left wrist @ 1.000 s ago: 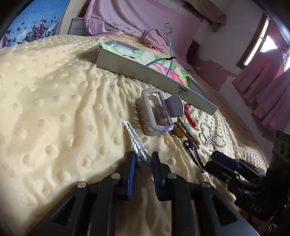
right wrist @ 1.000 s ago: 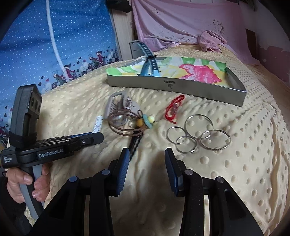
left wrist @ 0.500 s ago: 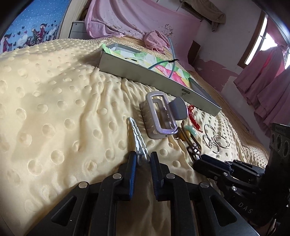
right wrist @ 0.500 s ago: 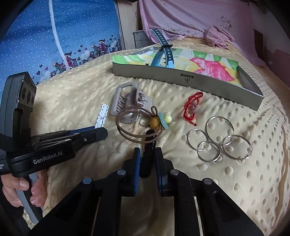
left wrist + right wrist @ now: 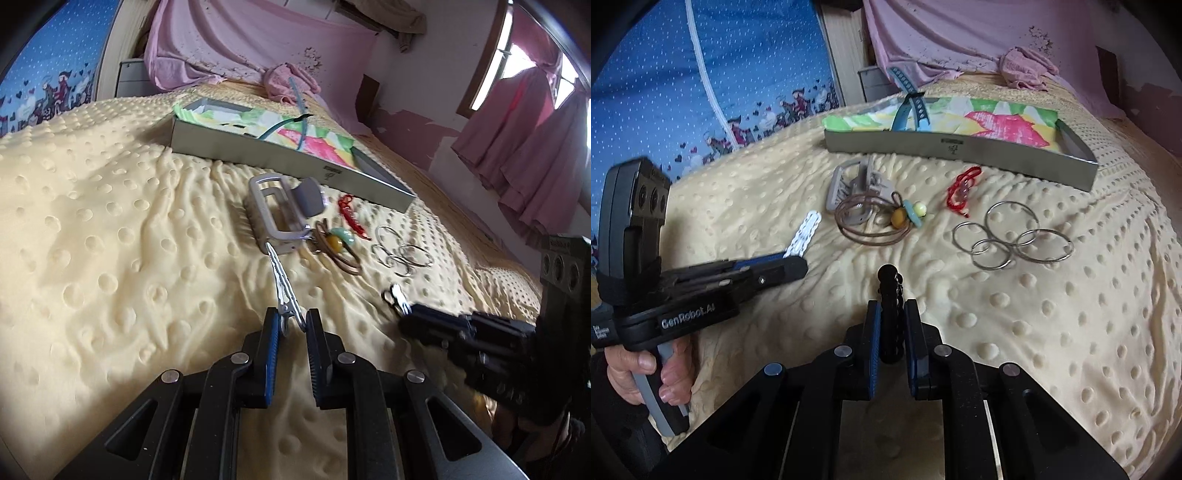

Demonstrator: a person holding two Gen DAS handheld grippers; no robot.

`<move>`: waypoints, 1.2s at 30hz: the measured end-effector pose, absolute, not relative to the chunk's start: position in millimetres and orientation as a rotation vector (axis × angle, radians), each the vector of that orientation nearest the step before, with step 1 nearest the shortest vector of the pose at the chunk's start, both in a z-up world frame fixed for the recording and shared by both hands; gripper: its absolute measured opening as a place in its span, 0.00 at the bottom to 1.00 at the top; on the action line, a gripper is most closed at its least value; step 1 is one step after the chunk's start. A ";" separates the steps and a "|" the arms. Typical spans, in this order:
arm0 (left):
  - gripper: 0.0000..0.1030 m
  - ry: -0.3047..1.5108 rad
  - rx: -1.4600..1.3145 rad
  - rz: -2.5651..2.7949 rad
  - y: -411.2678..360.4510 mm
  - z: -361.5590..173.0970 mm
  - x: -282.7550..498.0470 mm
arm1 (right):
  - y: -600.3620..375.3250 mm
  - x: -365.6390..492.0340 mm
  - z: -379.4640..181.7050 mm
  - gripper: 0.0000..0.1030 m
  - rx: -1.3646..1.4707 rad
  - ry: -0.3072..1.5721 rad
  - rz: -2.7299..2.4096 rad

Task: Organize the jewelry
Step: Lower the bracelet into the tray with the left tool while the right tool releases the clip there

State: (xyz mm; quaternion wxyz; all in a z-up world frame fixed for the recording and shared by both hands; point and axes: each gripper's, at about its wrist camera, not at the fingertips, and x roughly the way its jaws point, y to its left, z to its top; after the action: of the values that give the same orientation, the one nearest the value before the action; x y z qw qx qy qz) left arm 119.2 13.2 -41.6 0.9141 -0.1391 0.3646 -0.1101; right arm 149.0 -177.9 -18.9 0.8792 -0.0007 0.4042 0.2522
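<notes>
Already 2 pieces held: left gripper pinches silver clip, right gripper clamps black clip. Watch strap sits in tray; claw clip, 4 rings, red cord remain on bedspread.

On the bed, the tray lay farthest back with a strap in it, and before it, left to right, lay the claw clip, cord, bracelet and rings.
</notes>
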 end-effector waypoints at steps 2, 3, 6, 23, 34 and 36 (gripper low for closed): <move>0.13 0.723 -0.281 -0.233 11.0 -37.1 112.9 | -183.6 148.5 -14.1 0.11 0.023 0.810 0.520; 0.13 0.701 -0.274 -0.232 10.0 -33.6 109.1 | -185.0 149.0 -12.5 0.11 0.030 0.799 0.517; 0.13 0.646 -0.266 -0.236 8.0 -22.3 103.7 | -190.3 151.8 -4.9 0.11 0.060 0.746 0.505; 0.13 0.556 -0.271 -0.345 -36.8 36.8 256.7 | -243.8 286.7 34.7 0.11 0.183 0.584 0.348; 0.13 0.802 -0.285 -0.324 -50.6 0.4 335.3 | -238.5 352.8 -3.2 0.11 0.151 0.722 0.334; 0.14 0.847 -0.286 -0.314 -51.5 -7.1 343.0 | -235.2 358.6 -9.6 0.11 0.127 0.750 0.319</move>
State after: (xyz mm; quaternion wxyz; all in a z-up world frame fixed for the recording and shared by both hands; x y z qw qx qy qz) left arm 343.0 -51.5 -7.1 0.8898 -0.1379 0.4078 -0.1513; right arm 358.6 -235.2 -9.6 0.9162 0.0616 0.3644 0.1549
